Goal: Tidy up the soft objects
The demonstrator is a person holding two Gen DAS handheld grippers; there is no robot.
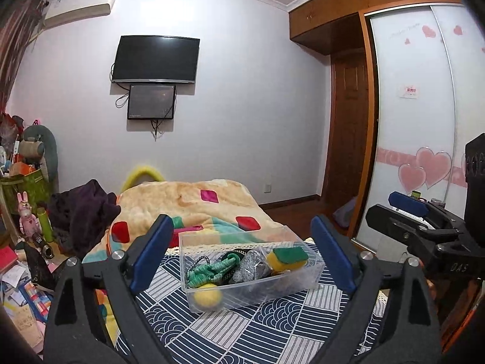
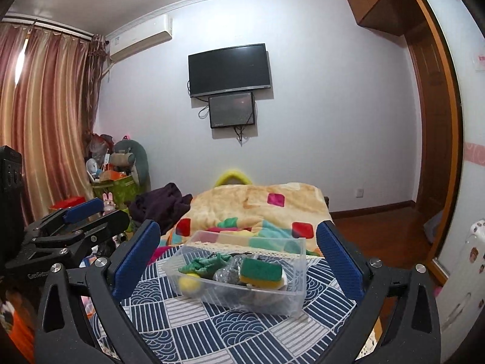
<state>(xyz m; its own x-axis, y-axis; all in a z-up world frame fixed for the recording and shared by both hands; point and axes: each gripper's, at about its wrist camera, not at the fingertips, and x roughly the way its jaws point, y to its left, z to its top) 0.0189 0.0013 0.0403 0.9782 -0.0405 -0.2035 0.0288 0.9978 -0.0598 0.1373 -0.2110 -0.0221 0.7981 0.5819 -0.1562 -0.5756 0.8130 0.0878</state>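
Left wrist view. We see the clear plastic bin [image 1: 251,285] standing on the blue-and-white patterned cloth [image 1: 257,327], just ahead of the left gripper [image 1: 244,257]. Its jaws stand wide and hold nothing; the bin sits between the two blue pads, apart from both. Inside the bin: a yellow ball [image 1: 207,297] in the corner at 7 o'clock, a green-and-white knitted cloth [image 1: 212,270] behind it, a grey speckled soft item [image 1: 253,265] in the middle, and a green-topped yellow sponge [image 1: 288,257] toward 2 o'clock. Beyond the bin at 12 o'clock lies a yellow blanket with coloured squares [image 1: 194,203]; a dark purple garment [image 1: 88,209] lies at 10 o'clock. The right gripper [image 1: 409,209] enters at 3 o'clock; we cannot tell from here how its jaws stand. A black television [image 1: 156,59] hangs on the far wall.

Right wrist view. We see the same bin [image 2: 272,297] centred between the pads of the right gripper [image 2: 239,261], whose jaws are wide apart and empty. The sponge [image 2: 262,273] lies uppermost at the middle, the ball [image 2: 189,285] at 9 o'clock inside the bin, the knitted cloth [image 2: 206,264] behind it. The grey item [image 2: 227,273] is partly hidden by the sponge. The left gripper [image 2: 81,215] shows at 9 o'clock; its jaw state is unclear in this view. Striped curtains [image 2: 45,121] hang at 10 o'clock.
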